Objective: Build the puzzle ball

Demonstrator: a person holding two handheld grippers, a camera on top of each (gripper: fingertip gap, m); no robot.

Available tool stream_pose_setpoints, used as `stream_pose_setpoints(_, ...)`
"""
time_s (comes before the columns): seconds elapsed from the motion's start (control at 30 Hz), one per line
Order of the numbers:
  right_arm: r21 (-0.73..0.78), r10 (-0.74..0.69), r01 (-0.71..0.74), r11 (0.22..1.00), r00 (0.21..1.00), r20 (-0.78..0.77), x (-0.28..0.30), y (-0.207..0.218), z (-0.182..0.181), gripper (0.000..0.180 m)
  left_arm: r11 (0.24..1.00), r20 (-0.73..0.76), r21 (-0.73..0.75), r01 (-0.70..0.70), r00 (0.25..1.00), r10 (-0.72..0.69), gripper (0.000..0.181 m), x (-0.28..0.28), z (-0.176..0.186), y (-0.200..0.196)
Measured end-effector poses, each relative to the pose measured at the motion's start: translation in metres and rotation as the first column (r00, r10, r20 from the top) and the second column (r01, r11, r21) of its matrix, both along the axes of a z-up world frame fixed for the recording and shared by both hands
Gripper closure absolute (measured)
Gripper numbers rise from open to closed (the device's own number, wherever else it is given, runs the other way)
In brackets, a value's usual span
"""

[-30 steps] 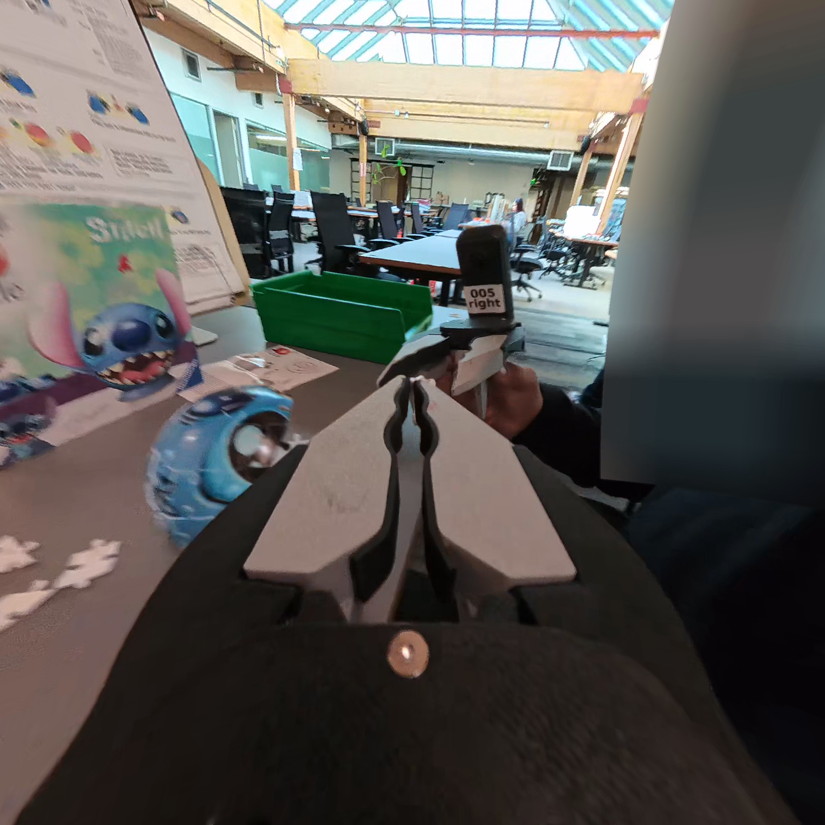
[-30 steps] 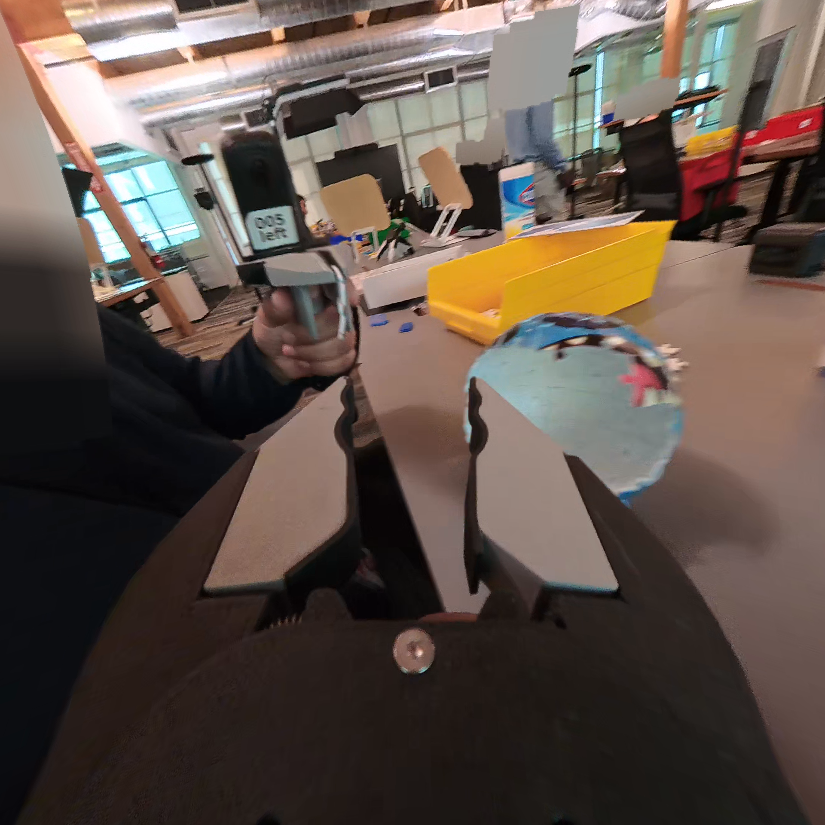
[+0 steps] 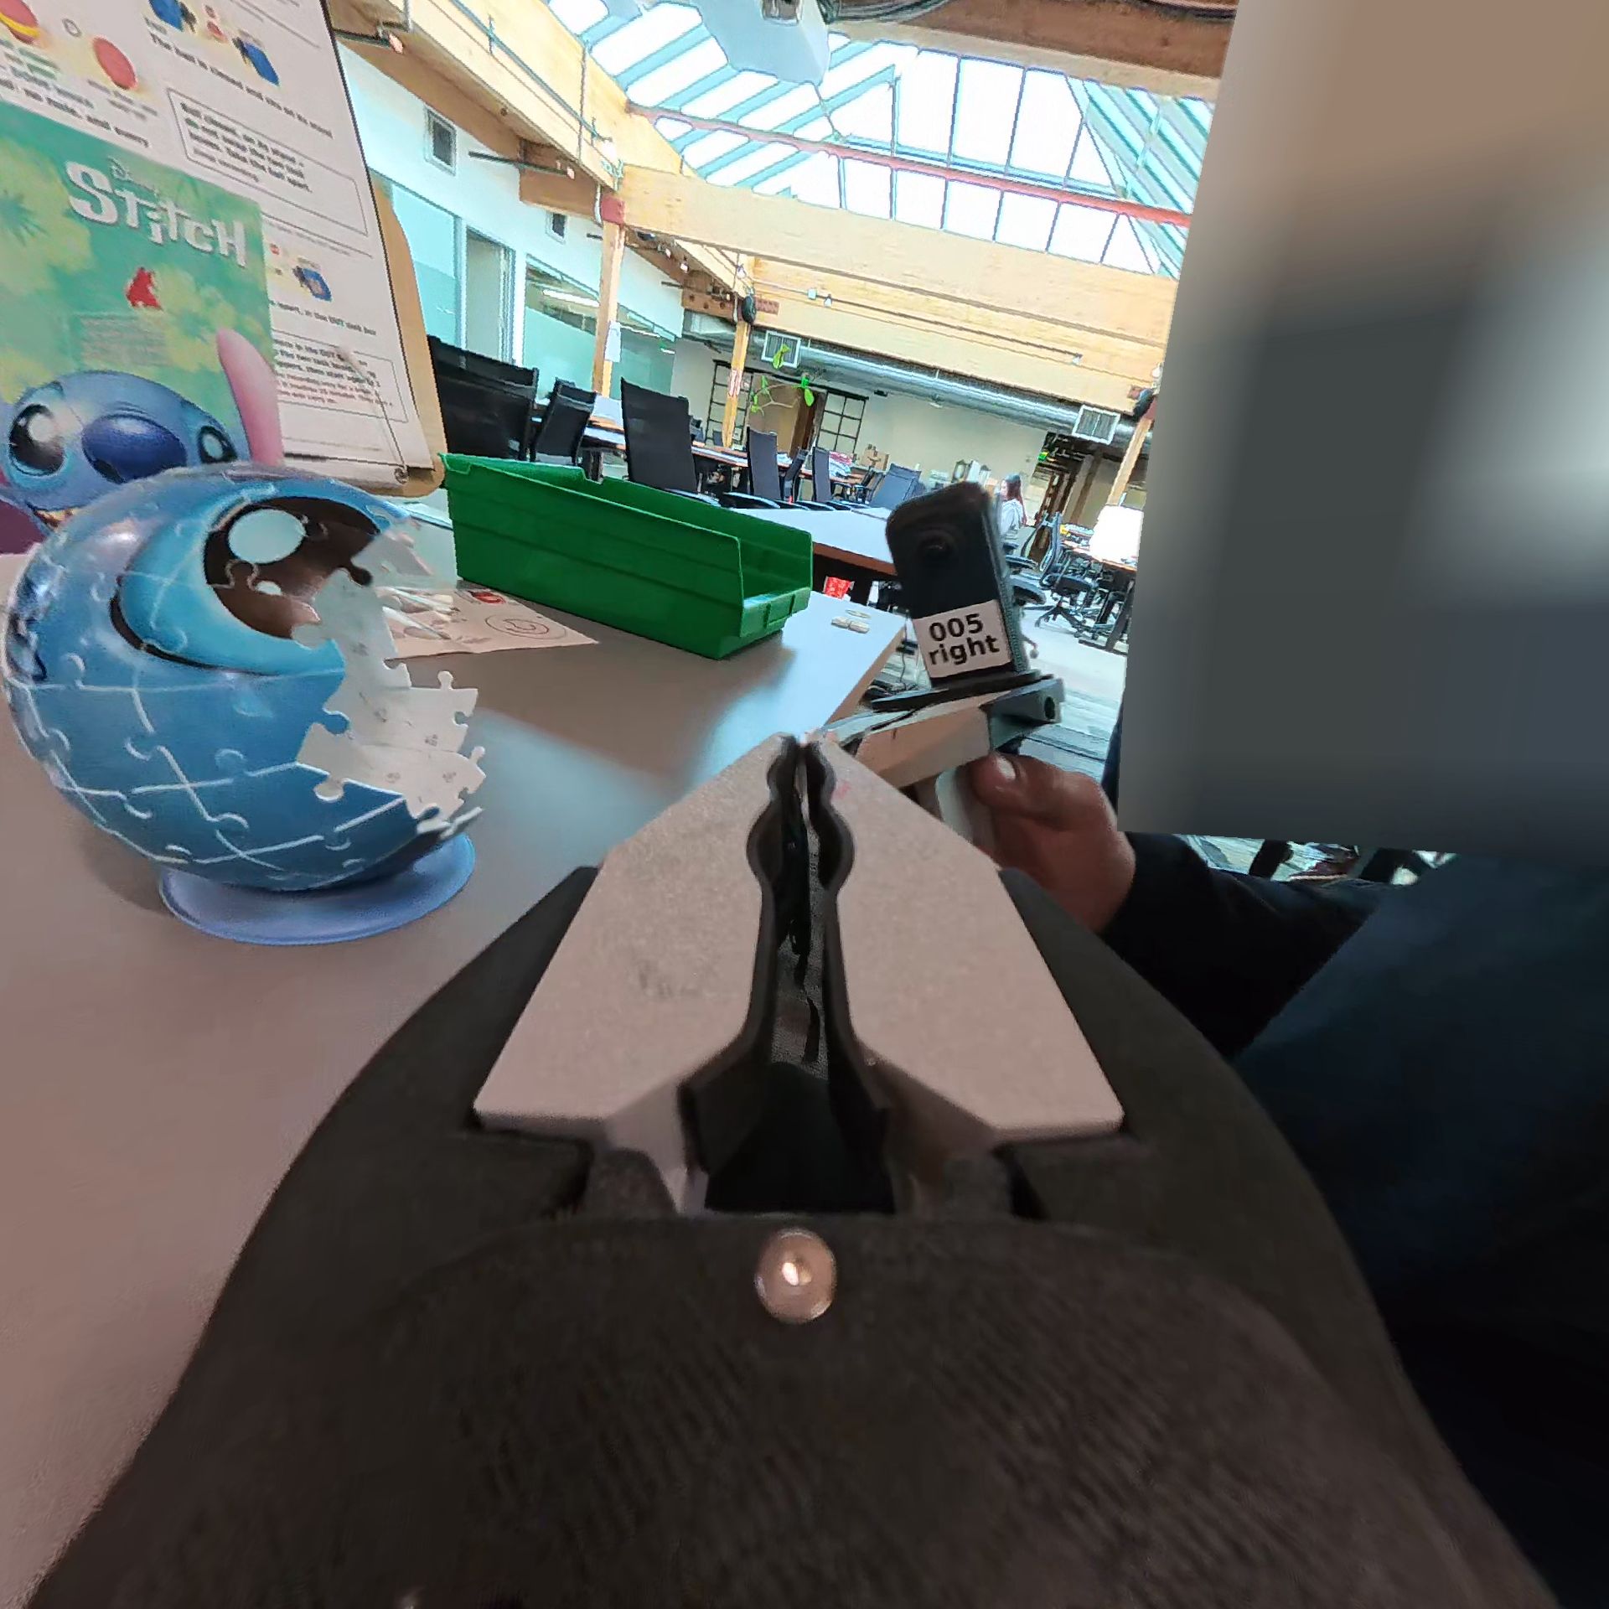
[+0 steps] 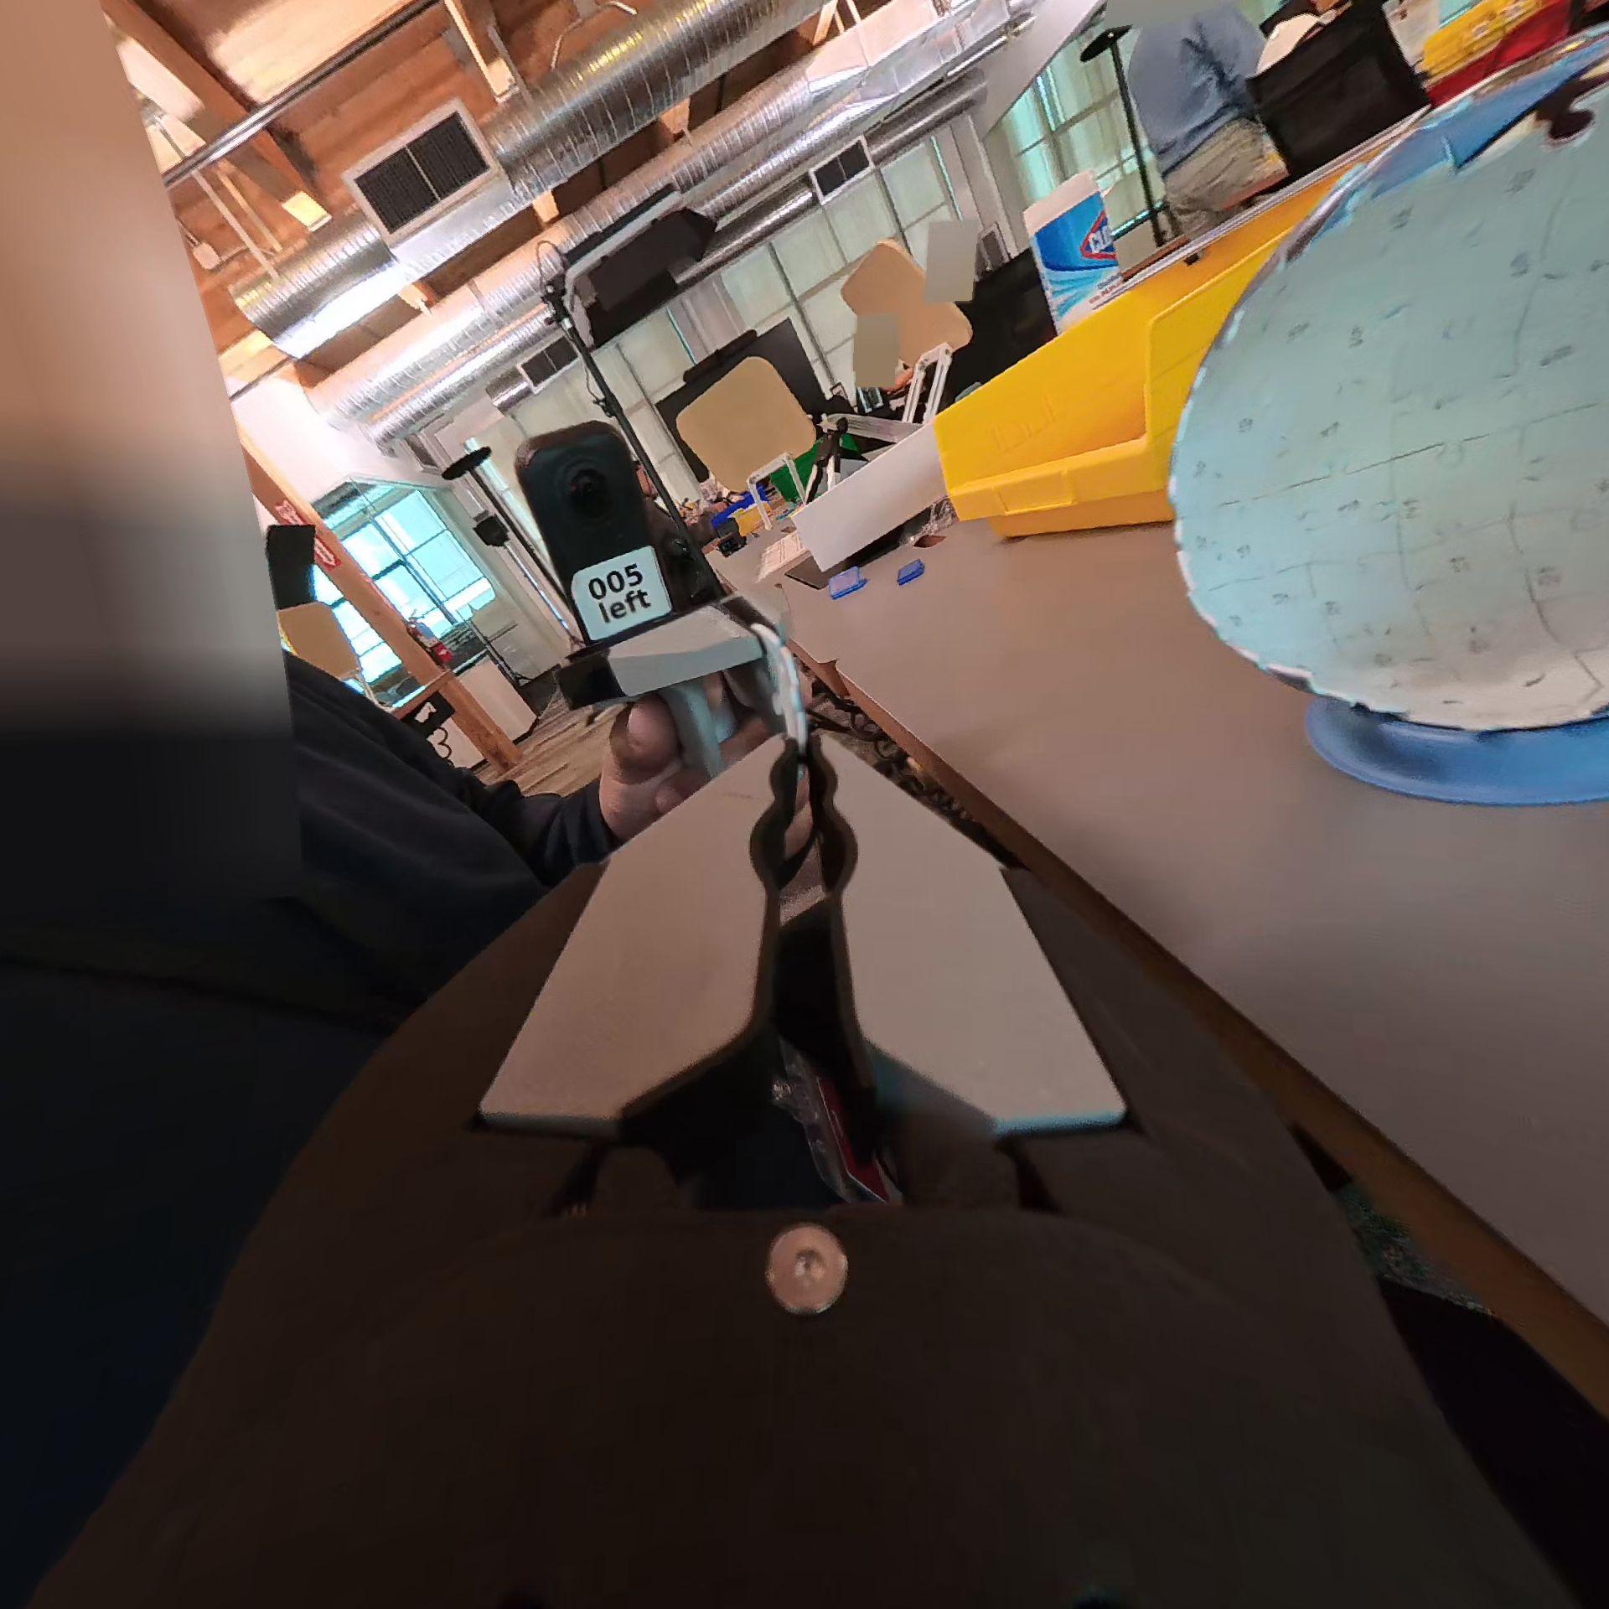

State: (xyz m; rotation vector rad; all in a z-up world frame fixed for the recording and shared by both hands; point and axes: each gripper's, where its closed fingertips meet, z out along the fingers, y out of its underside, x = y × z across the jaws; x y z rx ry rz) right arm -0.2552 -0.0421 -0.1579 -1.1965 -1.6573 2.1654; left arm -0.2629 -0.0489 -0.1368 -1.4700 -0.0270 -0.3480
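Note:
The puzzle ball (image 3: pixel 218 679) stands on a round blue stand (image 3: pixel 322 897) on the grey table, left of my left gripper. It is blue, with an open gap and pale loose-edged pieces on its right side. In the right wrist view the ball (image 4: pixel 1393 479) shows its pale side at the upper right. My left gripper (image 3: pixel 801 744) is shut, and so is my right gripper (image 4: pixel 797 766). They meet tip to tip off the table's near edge. A thin white puzzle piece (image 4: pixel 786 688) sits pinched between them, seen edge-on.
A green bin (image 3: pixel 627 557) and a paper leaflet (image 3: pixel 470 618) lie behind the ball. The puzzle box and an instruction board (image 3: pixel 174 261) stand at the far left. A yellow bin (image 4: pixel 1088 435) sits far along the table (image 4: pixel 1132 740). The person's dark sleeves fill the near side. My two grippers' fingertips are within a few centimetres of each other.
My right gripper was open and is now shut. Both grippers have come together tip to tip. The ball now shows sharp and larger in both views.

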Motion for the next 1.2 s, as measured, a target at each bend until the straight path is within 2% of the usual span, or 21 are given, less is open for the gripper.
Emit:
stream_pose_setpoints(0.3, 0.025, -0.077, 0.077, 0.997, 0.997, -0.007, 0.013, 0.013, -0.001, 0.18, 0.998, -0.055, -0.058, 0.004, 0.998, -0.007, 0.181, 0.013, -0.009, 0.008)
stream_pose_setpoints(0.6, 0.073, -0.125, 0.122, 0.99, 0.991, 0.043, -0.002, 0.031, -0.013, 0.18, 0.986, 0.059, -0.158, 0.056, 0.997, -0.047, 0.181, -0.003, -0.03, 0.024)
stream_pose_setpoints(1.2, -0.07, -0.13, 0.136, 0.988, 0.987, 0.094, -0.031, 0.046, -0.017, 0.18, 0.966, 0.159, -0.234, 0.11, 0.985, -0.073, 0.176, -0.024, -0.052, 0.03)
